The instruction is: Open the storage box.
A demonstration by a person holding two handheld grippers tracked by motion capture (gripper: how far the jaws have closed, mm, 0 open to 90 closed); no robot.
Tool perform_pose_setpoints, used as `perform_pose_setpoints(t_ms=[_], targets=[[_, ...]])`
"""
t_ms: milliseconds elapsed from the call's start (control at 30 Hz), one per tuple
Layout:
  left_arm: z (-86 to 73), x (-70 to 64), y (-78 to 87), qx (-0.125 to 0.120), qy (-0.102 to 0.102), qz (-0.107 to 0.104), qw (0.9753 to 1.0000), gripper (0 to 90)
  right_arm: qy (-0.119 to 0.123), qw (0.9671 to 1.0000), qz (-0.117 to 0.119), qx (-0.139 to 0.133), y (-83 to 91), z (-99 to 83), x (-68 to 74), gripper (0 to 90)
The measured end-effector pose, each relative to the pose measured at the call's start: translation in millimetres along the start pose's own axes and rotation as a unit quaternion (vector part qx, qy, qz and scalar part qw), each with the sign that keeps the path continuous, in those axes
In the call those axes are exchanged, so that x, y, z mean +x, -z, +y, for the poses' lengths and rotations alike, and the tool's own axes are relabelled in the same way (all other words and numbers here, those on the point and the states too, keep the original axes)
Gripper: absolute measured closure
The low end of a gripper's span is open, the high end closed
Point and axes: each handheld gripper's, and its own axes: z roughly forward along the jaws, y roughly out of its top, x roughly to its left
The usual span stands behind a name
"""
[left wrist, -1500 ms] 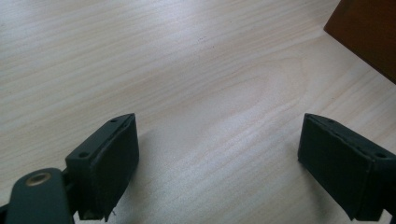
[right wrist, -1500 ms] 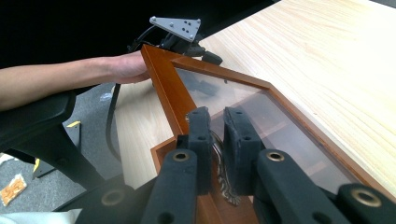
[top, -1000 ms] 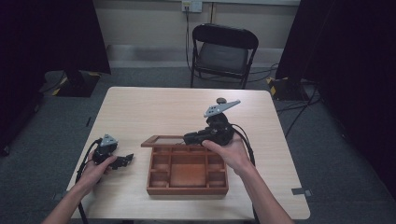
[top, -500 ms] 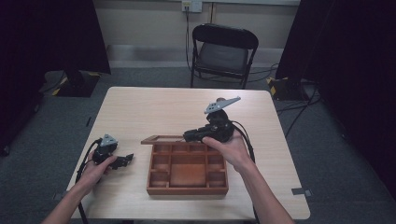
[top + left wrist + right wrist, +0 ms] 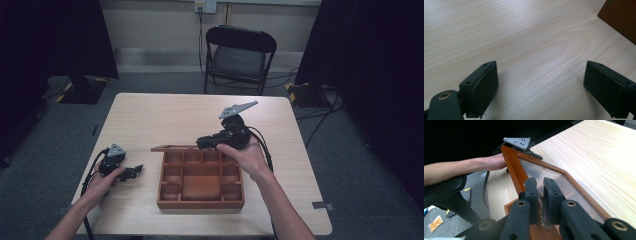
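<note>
Right tongs [image 5: 539,192] clamp what appears to be the glazed lid [image 5: 554,176] of the wooden box [image 5: 200,180]; left tongs [image 5: 541,87] rest apart on the tabletop [image 5: 165,120].

The high view looked forward and down from above the person's side, taking in the whole table [image 5: 150,115] from well off. The left gripper view sat close over bare tabletop, a corner of the wooden box [image 5: 621,17] at its edge. The right gripper view looked closely along the box's glazed lid [image 5: 536,167]; the high view shared both.
</note>
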Motion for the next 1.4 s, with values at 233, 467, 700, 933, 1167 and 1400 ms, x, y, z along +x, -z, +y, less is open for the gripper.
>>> perform_pose_setpoints(t_ms=[233,467,700,933,1167,1400], targets=[[0.0,-0.1,-0.1,-0.001,0.001,0.0,1.0,12.0,0.0,1.0,-0.002,-0.001,0.2,1.7,-1.0,82.5],[0.0,-0.1,-0.1,-0.001,0.001,0.0,1.0,12.0,-0.002,1.0,-0.001,0.0,0.3,2.5,-1.6,82.6],[0.0,-0.1,-0.1,-0.001,0.001,0.0,1.0,12.0,0.003,1.0,-0.006,-0.001,0.6,4.1,-1.5,82.6],[0.0,-0.1,-0.1,-0.001,0.001,0.0,1.0,11.9,0.002,1.0,-0.007,-0.001,0.9,5.5,-1.8,82.6],[-0.1,-0.1,-0.1,-0.001,0.001,0.0,1.0,12.0,0.005,0.9999,-0.011,-0.007,1.7,8.4,-2.9,84.0],[0.0,-0.2,-0.1,-0.001,0.001,0.0,1.0,12.0,0.006,0.9999,-0.01,-0.009,1.8,8.7,-3.9,84.0]])
